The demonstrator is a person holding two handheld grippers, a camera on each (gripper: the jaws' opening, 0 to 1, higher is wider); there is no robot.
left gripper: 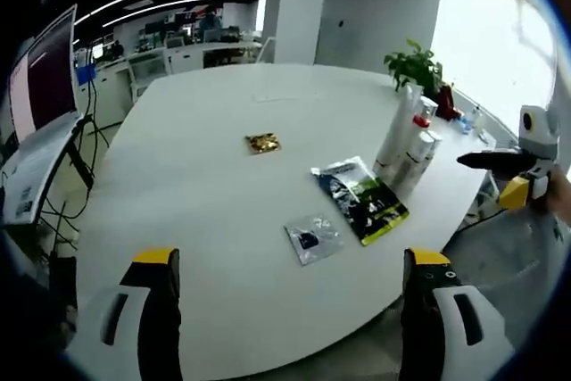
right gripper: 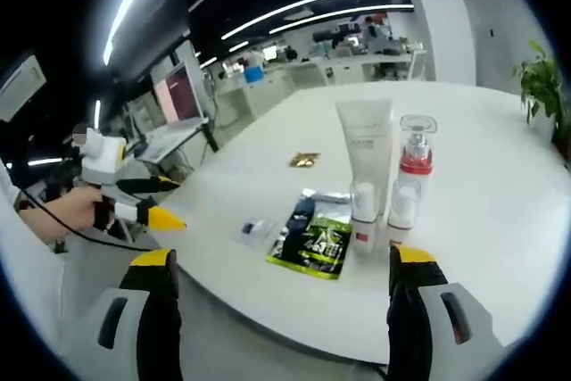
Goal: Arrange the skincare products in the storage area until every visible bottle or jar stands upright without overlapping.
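White plastic skincare bottles (right gripper: 384,185) stand upright in a tight cluster on the table (right gripper: 500,194), dead ahead of my right tongs (right gripper: 281,310), the nearer pair; my left tongs (left gripper: 290,310) hang back. Both gape open, empty.

We found an open-plan office. Evidence: large white meeting table (left gripper: 223,220), rows of desks (left gripper: 169,55) w/ monitors at the back, a big display screen (left gripper: 40,78) on a stand w/ trailing cables, linear ceiling light strips (right gripper: 303,6), white structural column (left gripper: 299,6), potted plant (left gripper: 415,64) by the window.
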